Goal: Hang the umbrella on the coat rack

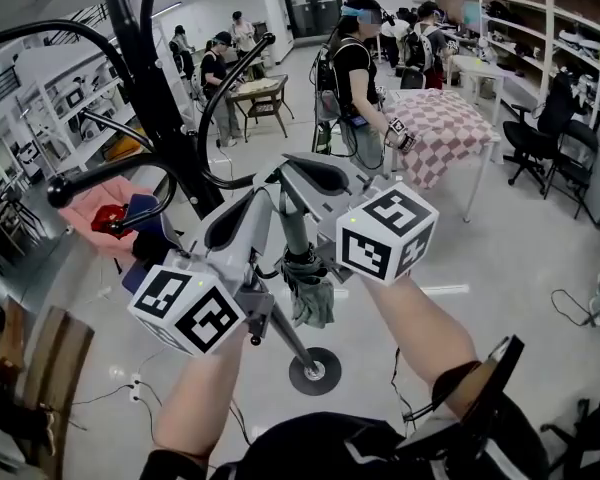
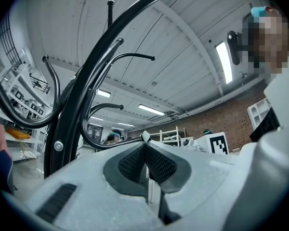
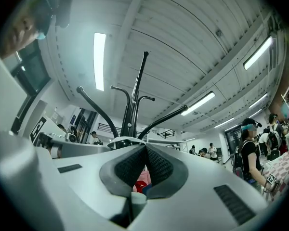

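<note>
**Grey-green umbrella (image 1: pixel 310 293) hanging from my right gripper (image 3: pixel 145 147), close to the coat rack (image 1: pixel 160 98)**

My right gripper is clenched. In the right gripper view its ribbed pads (image 3: pixel 130 165) meet at the tips, and a pale stub sits pinched deeper between the jaws. I take that stub for the umbrella's top end, though the pads hide most of it. From the head view the umbrella's shaft (image 1: pixel 292 230) runs straight down from under those jaws. The folded fabric is bunched below it, clear of the floor.

My left gripper (image 2: pixel 144 141) is pressed shut as well, tip to tip. Through the slit lower down I see only the room, so it carries nothing. It sits just left of the right one, and the umbrella hangs between and beneath the two.

Black curved hooks of the rack rise ahead of and above both tools, and one long arm (image 2: pixel 115 47) sweeps over my left jaws. The rack's trunk passes just behind my left gripper down to its round base (image 1: pixel 315 371), below the umbrella. The umbrella is not yet on a hook. Left of my left gripper, a pink bundle (image 1: pixel 90 208) sits by a lower hook. Farther ahead of my right gripper stand people and a table with a checked cloth (image 1: pixel 440 128).
</note>
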